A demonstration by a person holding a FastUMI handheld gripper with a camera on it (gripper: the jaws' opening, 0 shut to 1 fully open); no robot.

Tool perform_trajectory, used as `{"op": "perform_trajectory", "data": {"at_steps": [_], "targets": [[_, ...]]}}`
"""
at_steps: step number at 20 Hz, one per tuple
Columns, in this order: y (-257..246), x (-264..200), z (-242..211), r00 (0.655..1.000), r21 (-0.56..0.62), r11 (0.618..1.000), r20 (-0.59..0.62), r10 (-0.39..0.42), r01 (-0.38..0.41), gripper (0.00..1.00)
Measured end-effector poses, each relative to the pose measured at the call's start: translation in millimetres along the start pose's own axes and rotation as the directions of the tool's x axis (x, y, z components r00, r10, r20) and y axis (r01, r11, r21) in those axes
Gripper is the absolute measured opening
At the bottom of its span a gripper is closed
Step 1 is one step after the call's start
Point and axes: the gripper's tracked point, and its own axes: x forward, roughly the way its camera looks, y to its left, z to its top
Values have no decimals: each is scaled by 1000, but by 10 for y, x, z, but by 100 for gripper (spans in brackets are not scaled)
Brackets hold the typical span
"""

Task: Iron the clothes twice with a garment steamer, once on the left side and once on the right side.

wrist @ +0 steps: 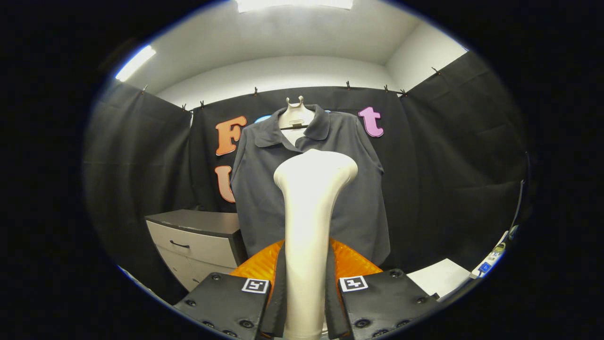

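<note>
Fingers (pixel 306 293) clamp the steamer (pixel 309 226) handle, head upright, aimed at the shirt (pixel 358 189). Shirt hangs at 12 o'clock beyond the head, apparently not touched; cabinet (pixel 198 241) at 9 o'clock.

Bright ceiling strips (pixel 293 4) glare; edges warped, maybe slightly soft.

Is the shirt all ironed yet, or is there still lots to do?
Picking up looks done: the gripper has both fingers pressed on the white steamer, holding it upright. In hand: the steamer head points at the grey shirt on its hanger, apparently short of the cloth. Left, as far as this shows: both passes, left side and right side.
</note>
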Motion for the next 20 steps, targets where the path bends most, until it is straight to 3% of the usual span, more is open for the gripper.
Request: {"op": "perform_trajectory", "data": {"at_steps": [5,9,20], "targets": [[139,-17,233,999,-33,999,32,35,-34,40],[241,5,365,997,8,997,38,74,-74,40],[198,13,513,994,4,997,75,75,-76,40]]}}
